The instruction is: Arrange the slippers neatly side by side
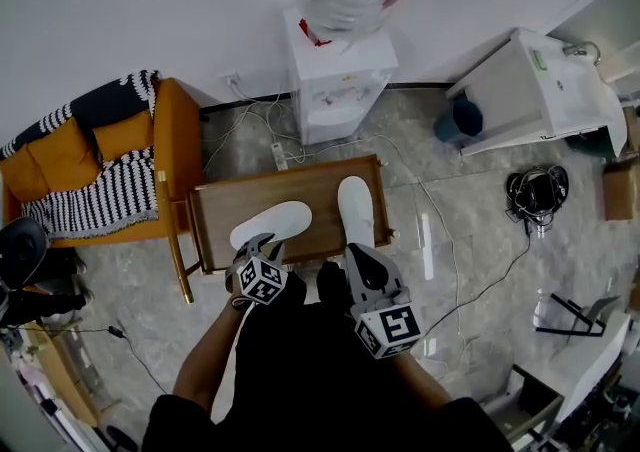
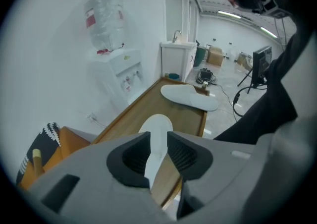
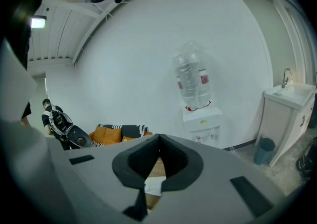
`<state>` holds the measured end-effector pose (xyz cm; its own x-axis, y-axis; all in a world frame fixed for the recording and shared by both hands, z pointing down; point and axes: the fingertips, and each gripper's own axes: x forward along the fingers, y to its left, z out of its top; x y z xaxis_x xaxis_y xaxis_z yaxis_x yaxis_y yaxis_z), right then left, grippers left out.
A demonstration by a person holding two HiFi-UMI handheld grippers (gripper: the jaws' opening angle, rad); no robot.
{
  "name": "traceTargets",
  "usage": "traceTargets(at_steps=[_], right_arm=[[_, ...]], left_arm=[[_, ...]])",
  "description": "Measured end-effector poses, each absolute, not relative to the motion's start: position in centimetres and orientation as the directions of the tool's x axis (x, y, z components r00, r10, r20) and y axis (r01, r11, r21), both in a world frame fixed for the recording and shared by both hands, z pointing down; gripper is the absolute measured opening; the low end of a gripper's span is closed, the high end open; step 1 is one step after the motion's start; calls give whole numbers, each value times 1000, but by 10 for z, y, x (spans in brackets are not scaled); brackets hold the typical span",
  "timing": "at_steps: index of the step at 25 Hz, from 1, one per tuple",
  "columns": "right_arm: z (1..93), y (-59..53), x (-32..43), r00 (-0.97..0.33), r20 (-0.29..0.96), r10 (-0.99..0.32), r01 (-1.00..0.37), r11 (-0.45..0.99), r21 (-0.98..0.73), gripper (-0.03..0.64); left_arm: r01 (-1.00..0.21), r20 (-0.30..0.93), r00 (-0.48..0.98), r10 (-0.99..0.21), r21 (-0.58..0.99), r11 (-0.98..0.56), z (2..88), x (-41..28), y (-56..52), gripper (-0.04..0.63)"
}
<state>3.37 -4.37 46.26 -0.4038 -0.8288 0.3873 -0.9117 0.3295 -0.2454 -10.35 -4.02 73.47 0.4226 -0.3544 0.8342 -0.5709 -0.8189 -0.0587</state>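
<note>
Two white slippers lie on a low wooden table (image 1: 225,202). The left slipper (image 1: 272,222) lies slanted; the right slipper (image 1: 356,208) points straight away from me. My left gripper (image 1: 262,244) is at the near end of the slanted slipper. In the left gripper view its jaws (image 2: 158,141) stand apart, the slipper (image 2: 157,123) shows through the gap, and the other slipper (image 2: 188,96) lies farther off. My right gripper (image 1: 357,251) hovers at the near end of the right slipper. Its jaws (image 3: 158,141) are shut and empty, with a bit of white slipper (image 3: 153,187) below.
A water dispenser (image 1: 335,80) stands against the wall behind the table, with cables and a power strip (image 1: 279,154) on the floor. An orange seat with a striped blanket (image 1: 95,165) is at the left. A white sink cabinet (image 1: 545,90) stands at the right.
</note>
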Motion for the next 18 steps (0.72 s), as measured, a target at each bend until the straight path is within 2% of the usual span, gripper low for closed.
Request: traceTargets(at_steps=[10, 18], right_arm=[[474, -48, 33, -388, 416, -822, -917, 300, -262, 12], [485, -47, 38, -376, 436, -818, -921, 276, -276, 12]], left_arm=[[-504, 915, 317, -250, -61, -861, 798, -114, -37, 174], [-470, 936, 278, -216, -63, -880, 820, -115, -45, 175]])
